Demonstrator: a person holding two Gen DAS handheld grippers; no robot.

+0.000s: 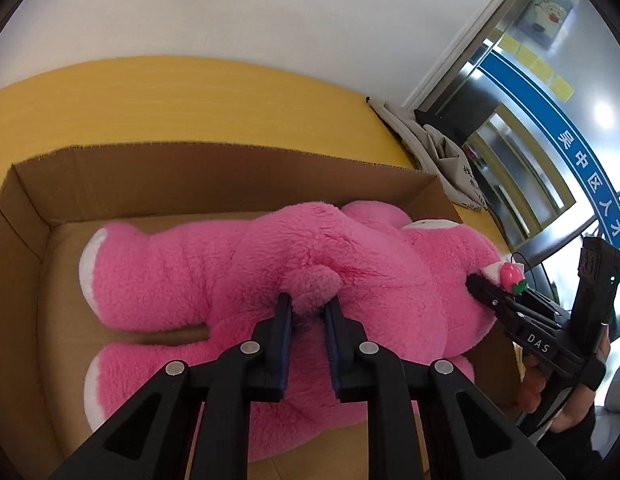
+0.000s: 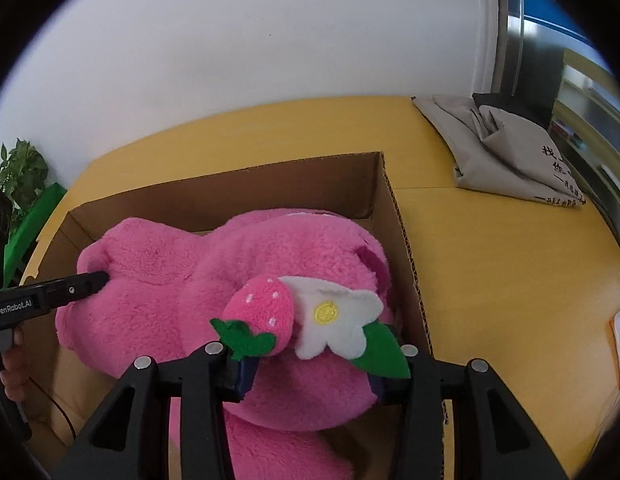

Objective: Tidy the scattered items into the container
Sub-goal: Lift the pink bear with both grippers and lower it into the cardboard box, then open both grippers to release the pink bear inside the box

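Left gripper (image 1: pixel 307 306) pinching plush bear's tail (image 1: pixel 314 289), fingers narrow. Right gripper (image 2: pixel 310 364) clamping bear's head by strawberry (image 2: pixel 263 312) and flower trim (image 2: pixel 334 322), fingers moderately apart. Pink plush bear (image 1: pixel 237 264) lying face down inside cardboard box (image 1: pixel 213 178). Beyond box, yellow table (image 2: pixel 490 240) carrying grey bag (image 2: pixel 506 160).

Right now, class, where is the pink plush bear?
In both wrist views the pink plush bear lies face down inside the cardboard box on the yellow table, with the grey cloth bag beyond the box's right wall.
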